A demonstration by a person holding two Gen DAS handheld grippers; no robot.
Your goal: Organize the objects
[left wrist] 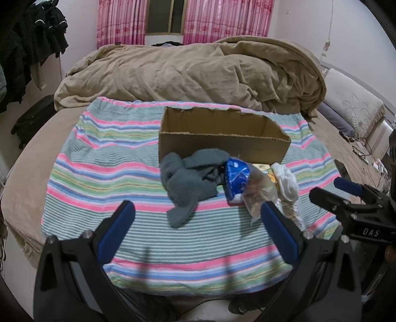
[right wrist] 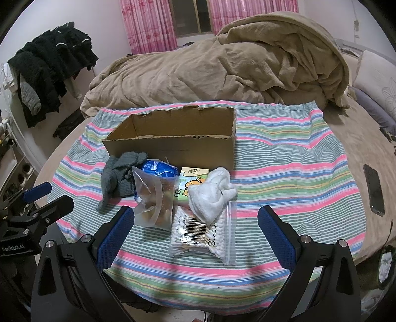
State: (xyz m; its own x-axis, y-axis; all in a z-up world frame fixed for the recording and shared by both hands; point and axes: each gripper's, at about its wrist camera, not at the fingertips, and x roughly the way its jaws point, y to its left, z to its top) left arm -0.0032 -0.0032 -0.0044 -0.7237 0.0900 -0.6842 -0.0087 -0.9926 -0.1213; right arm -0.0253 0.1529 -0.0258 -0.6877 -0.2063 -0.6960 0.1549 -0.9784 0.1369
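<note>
An open cardboard box stands on a striped cloth on the bed. In front of it lies a pile: grey gloves, a blue packet, a clear snack bag, a tissue pack, a white sock and a zip bag of cotton swabs. My left gripper is open and empty, just short of the gloves. My right gripper is open and empty, its fingers either side of the swab bag.
A rumpled tan duvet fills the bed behind the box. A phone lies on the bed at the right. Dark clothes hang at the left. Pink curtains cover the far window.
</note>
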